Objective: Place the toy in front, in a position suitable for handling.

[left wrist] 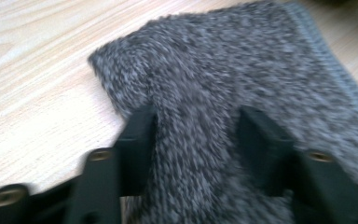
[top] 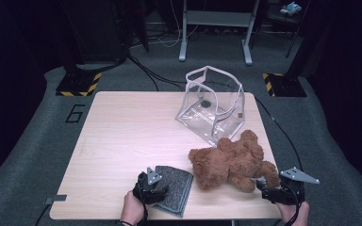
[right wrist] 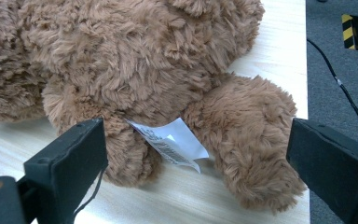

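Grey knitted cloth (left wrist: 223,93) lies on the wooden surface (top: 122,136) and bunches into a raised fold between the jaws of the left claw (left wrist: 193,135), whose pads press it from both sides. Off to that claw's right, just beside the cloth, sprawls a brown teddy bear (top: 231,160). At the bear's far side the right claw (right wrist: 196,154) stands wide open, a leg and white tag (right wrist: 175,142) between its jaws, untouched.
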The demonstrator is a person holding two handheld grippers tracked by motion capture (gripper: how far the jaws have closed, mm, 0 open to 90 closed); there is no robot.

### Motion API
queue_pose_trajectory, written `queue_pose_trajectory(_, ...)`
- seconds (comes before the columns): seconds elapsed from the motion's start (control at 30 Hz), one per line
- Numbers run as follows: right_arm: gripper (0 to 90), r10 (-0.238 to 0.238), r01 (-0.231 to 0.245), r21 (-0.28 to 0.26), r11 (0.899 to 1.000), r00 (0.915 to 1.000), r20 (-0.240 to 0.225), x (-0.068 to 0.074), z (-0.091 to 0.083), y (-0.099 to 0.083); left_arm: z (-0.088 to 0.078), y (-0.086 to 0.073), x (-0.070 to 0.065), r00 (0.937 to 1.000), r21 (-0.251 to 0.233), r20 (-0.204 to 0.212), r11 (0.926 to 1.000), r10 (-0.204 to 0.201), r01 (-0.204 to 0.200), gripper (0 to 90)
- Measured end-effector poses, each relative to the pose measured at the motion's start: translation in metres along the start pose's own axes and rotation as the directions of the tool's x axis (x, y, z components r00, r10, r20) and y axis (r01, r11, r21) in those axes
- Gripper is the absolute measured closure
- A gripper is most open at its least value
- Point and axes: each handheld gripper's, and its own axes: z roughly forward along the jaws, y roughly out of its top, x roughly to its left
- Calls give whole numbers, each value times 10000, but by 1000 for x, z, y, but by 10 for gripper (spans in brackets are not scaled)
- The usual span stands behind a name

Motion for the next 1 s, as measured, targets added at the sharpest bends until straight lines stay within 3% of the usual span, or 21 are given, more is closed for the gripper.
queue_pose_trajectory(0.17, 50, -21, 21, -24, 10000, 10000, -36, 2, 1, -1, 0, -2, -5, 9999, -258, 34, 9996, 99, -98, 716)
queue_pose_trajectory(0.3, 54, -61, 61, -16, 10000, 9999, -99, 3, 3, 0, -1, -3, -7, 9995, -305, -75, 9990, 313, -315, 763)
queue_pose_trajectory(0.43, 56, -91, 90, -49, 9999, 9999, -60, 2, 2, 1, -4, -4, -2, 10000, -535, 19, 9986, 41, -40, 785)
queue_pose_trajectory(0.77, 56, -92, 92, 43, 9999, 9999, -50, -1, 3, 1, -30, -5, 42, 9961, -1129, -6, 9897, -883, 877, 788)
queue_pose_trajectory(0.9, 56, -114, 114, 53, 9999, 9999, -13, -1, 4, 2, -40, -3, 63, 9915, -1403, -253, 9825, -1273, 1226, 788)
queue_pose_trajectory(1.0, 56, -80, 80, 36, 10000, 10000, -19, -1, 4, 2, -46, -1, 79, 9898, -1418, -437, 9816, -1352, 1279, 788)
